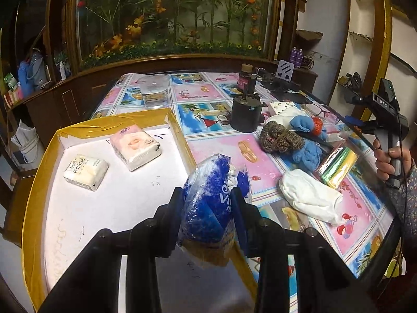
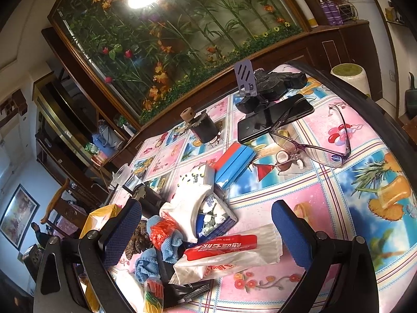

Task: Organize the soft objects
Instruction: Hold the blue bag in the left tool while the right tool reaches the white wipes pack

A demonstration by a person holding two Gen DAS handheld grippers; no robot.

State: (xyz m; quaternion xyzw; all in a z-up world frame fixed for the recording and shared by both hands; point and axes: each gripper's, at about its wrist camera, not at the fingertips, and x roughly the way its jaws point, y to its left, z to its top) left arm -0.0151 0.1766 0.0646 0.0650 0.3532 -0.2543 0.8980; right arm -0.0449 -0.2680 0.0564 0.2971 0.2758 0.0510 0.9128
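The room is the largest thing here: a wood-framed glass case of artificial flowers and bamboo (image 1: 172, 15) fills the wall behind, with dark wooden cabinets beneath it and shelves to either side. In front stands the bench (image 1: 221, 120), covered with a glossy pink-and-blue pictured oilcloth. On its left end lies a shallow white tray edged in yellow tape (image 1: 109, 198), already holding two tissue packs, a cream one (image 1: 86, 172) and a pink one (image 1: 135, 147).

The step in hand looks like a transfer into that tray. The left gripper (image 1: 208, 208) has its fingers clamped on a blue-and-white plastic tissue pack (image 1: 208, 195), held above the tray's right rim. The next move, as I judge it, is to carry the pack further left over bare tray floor, lower it beside the other two, and let go; the crinkled wrapper may cling to a pad.

The right gripper (image 2: 206, 224) hovers with fingers wide apart, gripping nothing, above the unsorted heap: a red-and-white tissue pack (image 2: 224, 255), a blue knitted item (image 2: 166, 240) and a white cloth (image 2: 187, 208). Further back lie spectacles (image 2: 318, 140), a phone (image 2: 271, 122), a dark canister (image 2: 206, 127) and a clear cup (image 1: 153, 91).
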